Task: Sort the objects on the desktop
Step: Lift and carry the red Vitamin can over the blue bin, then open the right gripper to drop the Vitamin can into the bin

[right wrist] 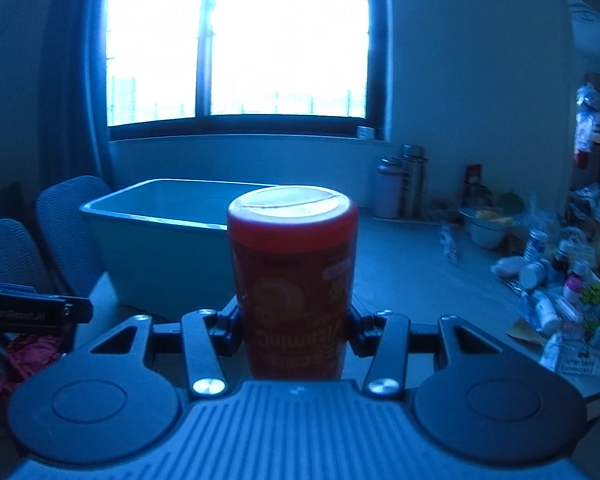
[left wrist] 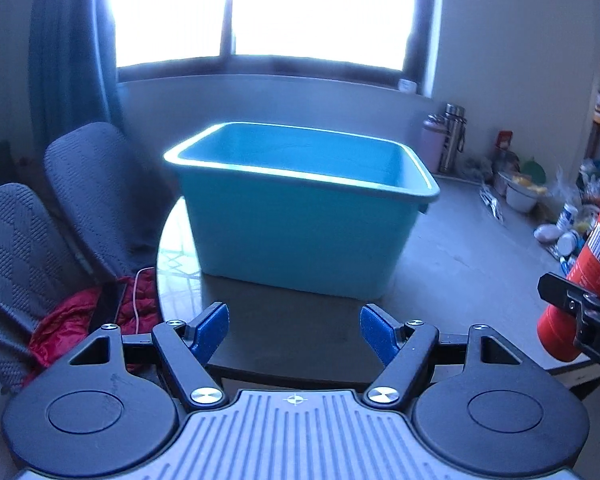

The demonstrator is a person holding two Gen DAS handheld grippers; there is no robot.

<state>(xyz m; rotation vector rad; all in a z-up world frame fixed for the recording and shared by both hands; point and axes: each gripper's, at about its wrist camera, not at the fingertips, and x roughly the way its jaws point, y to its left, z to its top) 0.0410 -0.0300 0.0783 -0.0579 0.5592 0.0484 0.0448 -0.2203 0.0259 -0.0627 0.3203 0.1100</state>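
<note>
Red canister (right wrist: 293, 280): the task's thing in hand; it stands upright between the right tongs' jaws, held off the tabletop, with the printed label reading upside down toward the camera and its cap on top.
Chairs (left wrist: 80, 184): two dark padded backs at the far left, a red garment (left wrist: 72, 328) bunched on the seat below; no part of this step, so keep clear of them.
Left tongs (left wrist: 294, 332): jaws about half open with nothing between the blue pads; they face the bin's near wall across bare tabletop. Best held aside so the drop path stays free.
Teal bin (left wrist: 300, 224): open-topped tub on the tabletop (left wrist: 460, 232), left of centre; from these views I cannot tell whether anything lies inside. It looks like the place for the canister.
Right tongs (right wrist: 294, 328): closed on the canister low on its body, gripping from both sides; the bin sits ahead and to their left.
Doing it well: carry the canister left and forward over the rim with its base above the wall, lower it inside, and only then let the jaws part. The grip is low on a tall body, so any tilt could make it lean.
Clutter (right wrist: 560, 280): bottles, a bowl and packets crowd the right edge of the tabletop, well apart from the bin, still unsorted.
</note>
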